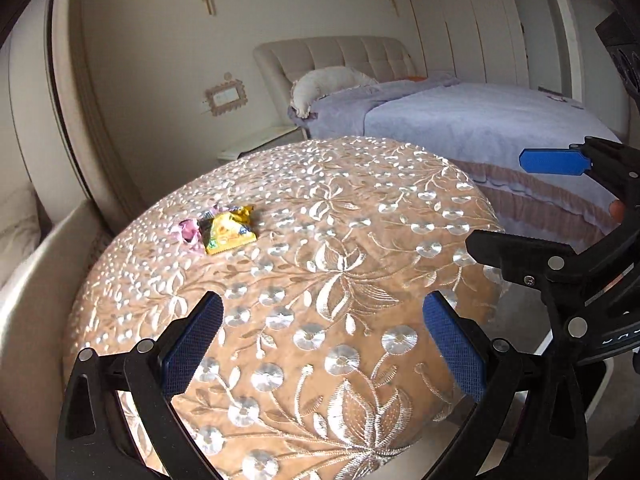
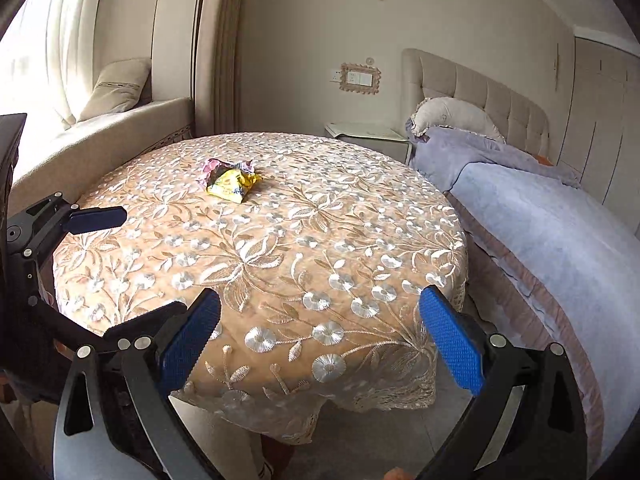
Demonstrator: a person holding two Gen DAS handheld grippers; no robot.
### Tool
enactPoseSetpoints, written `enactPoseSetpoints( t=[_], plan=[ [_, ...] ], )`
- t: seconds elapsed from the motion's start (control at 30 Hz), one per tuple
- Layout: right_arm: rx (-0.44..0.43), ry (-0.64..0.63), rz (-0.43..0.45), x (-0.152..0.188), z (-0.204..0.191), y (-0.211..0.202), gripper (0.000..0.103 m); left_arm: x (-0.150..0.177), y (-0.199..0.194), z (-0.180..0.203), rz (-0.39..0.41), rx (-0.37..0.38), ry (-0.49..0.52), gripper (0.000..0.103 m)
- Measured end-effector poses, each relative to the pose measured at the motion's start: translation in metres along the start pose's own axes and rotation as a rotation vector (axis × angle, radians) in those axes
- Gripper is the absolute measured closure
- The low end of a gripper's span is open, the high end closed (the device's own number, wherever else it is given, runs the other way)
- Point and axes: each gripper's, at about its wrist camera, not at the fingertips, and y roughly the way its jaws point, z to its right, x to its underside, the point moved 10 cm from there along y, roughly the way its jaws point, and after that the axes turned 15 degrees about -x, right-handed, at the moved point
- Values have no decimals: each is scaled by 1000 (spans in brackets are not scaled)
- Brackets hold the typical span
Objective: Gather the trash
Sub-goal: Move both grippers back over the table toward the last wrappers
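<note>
While both claws are held wide apart and empty above the near edge of the round worktop [image 2: 360,240], nothing is seen to have been collected yet. A crumpled yellow wrapper [image 2: 234,184] is left lying toward the far left edge of the embroidered cloth, touching a pink wrapper [image 2: 208,169] behind it. The left claw [image 1: 324,344] and right claw [image 2: 320,340] are kept well apart from the trash; no bin is shown.
</note>
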Motion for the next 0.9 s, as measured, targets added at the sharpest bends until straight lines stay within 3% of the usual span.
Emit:
enactPoseSetpoints(
  t=[0.13,0.43,0.9],
  plan=[
    [-35,-30,9,-28,-20,28,4,-5,18,-32,-17,-14,-62,5],
    [-66,-29,0,-80,-37,101,4,-23,72,-102,-28,-130,-109,5],
    [-81,59,-69,-113,-29,190,4,-32,157,-166,-103,-205,-129,5]
  ],
)
